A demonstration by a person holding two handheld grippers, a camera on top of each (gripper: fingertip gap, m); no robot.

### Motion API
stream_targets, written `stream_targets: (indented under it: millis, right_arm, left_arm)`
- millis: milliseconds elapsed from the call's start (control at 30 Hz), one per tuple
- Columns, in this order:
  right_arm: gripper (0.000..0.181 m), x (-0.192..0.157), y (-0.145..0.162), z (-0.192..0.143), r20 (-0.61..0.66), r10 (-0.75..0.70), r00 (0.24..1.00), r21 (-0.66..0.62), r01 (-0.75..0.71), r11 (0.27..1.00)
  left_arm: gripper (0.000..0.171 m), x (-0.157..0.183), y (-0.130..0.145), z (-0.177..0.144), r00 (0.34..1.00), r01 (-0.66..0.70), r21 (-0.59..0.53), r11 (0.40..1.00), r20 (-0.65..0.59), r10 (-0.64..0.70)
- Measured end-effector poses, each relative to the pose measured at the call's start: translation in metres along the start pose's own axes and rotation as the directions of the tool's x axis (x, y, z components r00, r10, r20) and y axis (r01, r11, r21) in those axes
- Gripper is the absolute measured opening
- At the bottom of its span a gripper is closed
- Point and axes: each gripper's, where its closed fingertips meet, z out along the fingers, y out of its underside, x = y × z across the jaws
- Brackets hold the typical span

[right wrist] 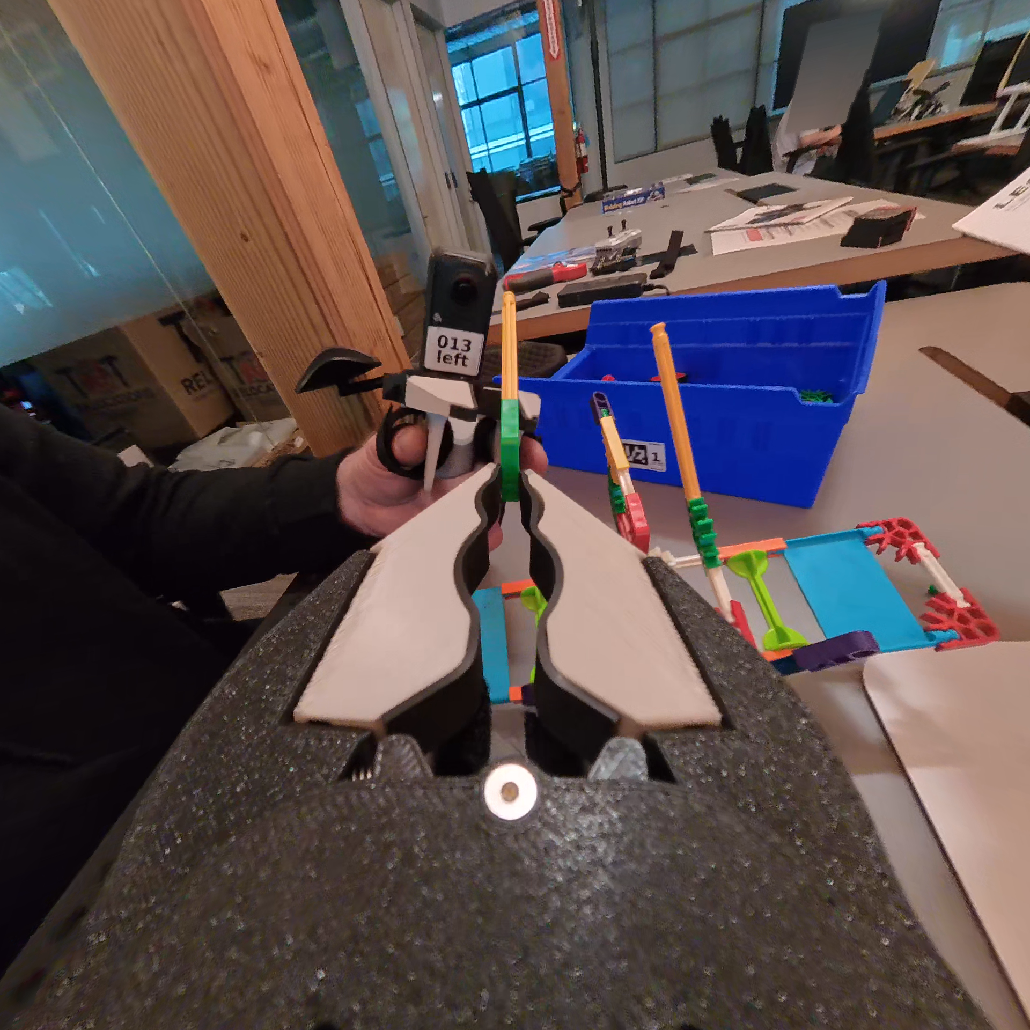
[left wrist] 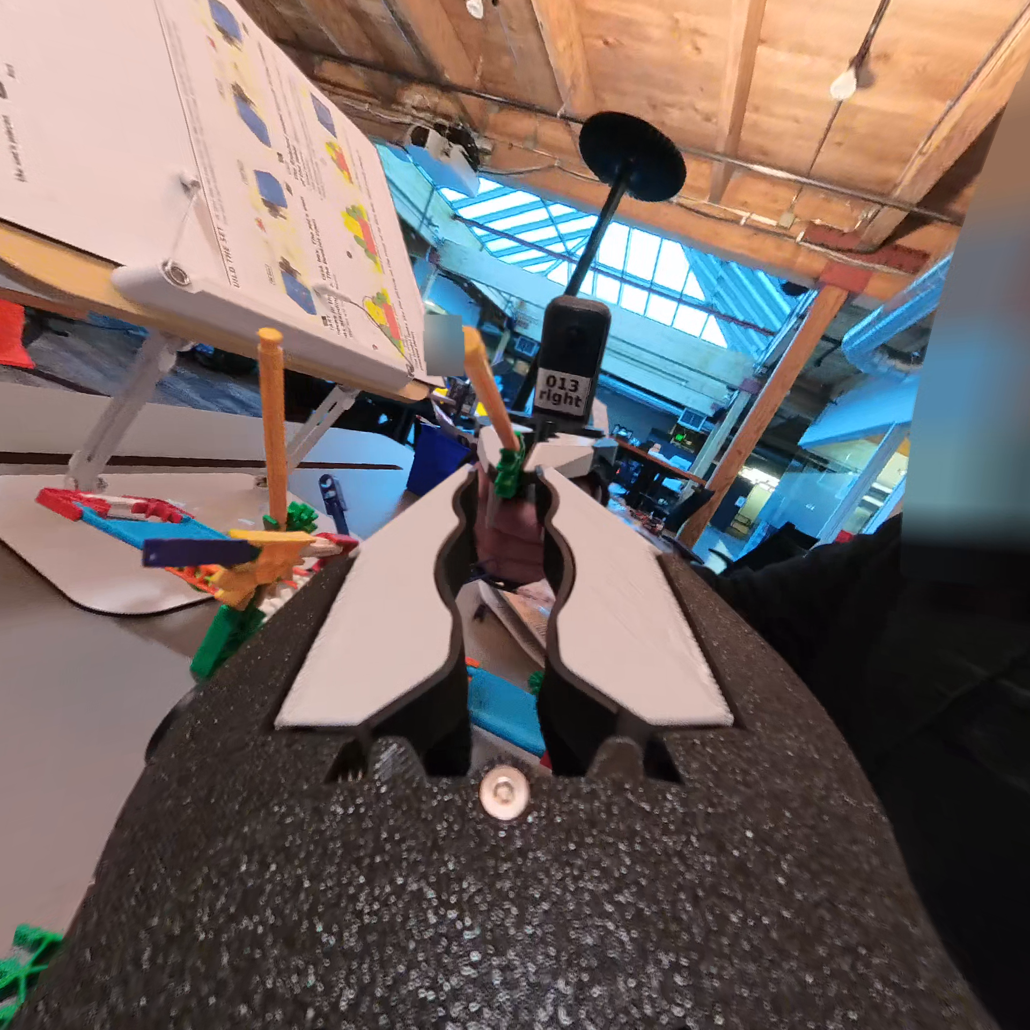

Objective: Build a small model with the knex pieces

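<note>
A small green plastic connector (right wrist: 509, 446) with a long yellow-orange rod (right wrist: 508, 345) standing up out of it is held in mid-air above the grey table (right wrist: 919, 401), pinched from both sides. The right gripper (right wrist: 510, 490) has its white-faced fingers clamped on the connector's lower end; the left gripper (left wrist: 508, 474) is closed on the same green piece from the opposite side. Below and to one side lies a flat toy frame of blue panels, red snowflake connectors and lime spools (right wrist: 836, 591), with a second yellow-orange rod (right wrist: 674, 412) rising from it. Behind that sits a blue plastic bin (right wrist: 724, 440). A propped-up instruction sheet (left wrist: 267, 167) stands nearby.
</note>
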Motion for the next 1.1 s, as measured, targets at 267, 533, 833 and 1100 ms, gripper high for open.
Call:
stream_targets:
  millis: [267,533,833,1100]
  right_arm:
    - [0.006,-0.009,0.009,0.008,0.047,0.043,0.998,-0.040,-0.042,0.998]
    - [0.010,0.002,0.009,0.007,-0.025,0.062,0.998,-0.054,-0.064,0.997]
    - [0.024,0.037,0.068,-0.005,-0.173,-0.368,0.914,-0.494,0.243,0.835]
    - [0.012,0.050,0.080,0.002,-0.190,-0.637,0.747,-0.635,0.402,0.660]
  left_arm:
    - [0.011,0.009,0.005,0.011,0.998,0.018,-0.021,1.000,-0.067,-0.019]
    - [0.006,0.000,0.002,0.006,1.000,-0.017,0.006,1.000,-0.016,0.017]
    - [0.006,-0.025,0.023,-0.002,0.996,0.012,-0.081,0.997,0.091,-0.005]
    - [0.006,-0.037,0.033,-0.003,0.990,0.056,-0.106,0.993,0.133,-0.042]
